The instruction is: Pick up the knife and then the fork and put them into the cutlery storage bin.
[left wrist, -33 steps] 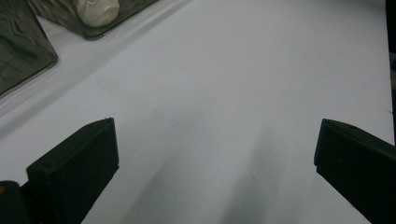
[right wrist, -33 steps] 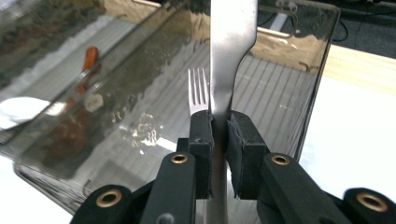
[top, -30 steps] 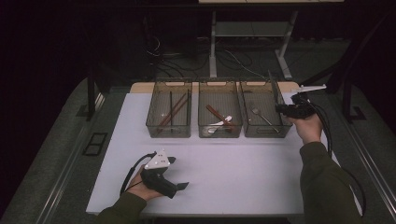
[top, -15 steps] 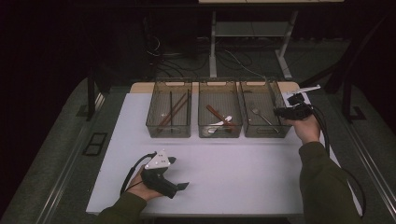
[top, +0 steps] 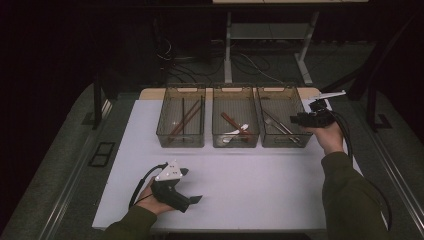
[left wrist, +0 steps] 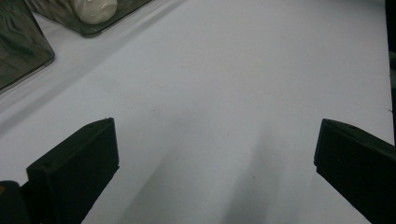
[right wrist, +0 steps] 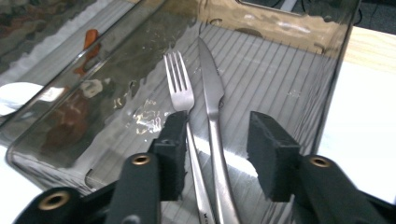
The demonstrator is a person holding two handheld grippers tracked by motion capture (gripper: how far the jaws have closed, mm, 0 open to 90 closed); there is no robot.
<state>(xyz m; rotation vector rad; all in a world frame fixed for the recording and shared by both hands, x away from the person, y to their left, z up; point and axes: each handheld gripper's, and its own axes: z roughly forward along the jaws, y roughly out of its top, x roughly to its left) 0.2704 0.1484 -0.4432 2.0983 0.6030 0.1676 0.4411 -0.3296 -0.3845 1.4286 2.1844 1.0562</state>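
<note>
On the white table [top: 240, 185], the right bin [top: 278, 118] at centre right holds a fork [right wrist: 180, 88] and knife [right wrist: 211, 91], so the right gripper [right wrist: 217, 144], part-open and empty, should descend straight around one handle, while the left gripper [left wrist: 210, 154] waits wide open, lower left.

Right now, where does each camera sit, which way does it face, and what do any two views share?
High view: above the person's side, looking forward and down on the table and three bins; both forearms, left claw and right claw show.
Left gripper view: on the left claw, jaws wide apart over bare table, bin corners at top left.
Right gripper view: on the right claw, looking into the right bin at a fork and knife.
Shared: right bin, high and right views.
</note>
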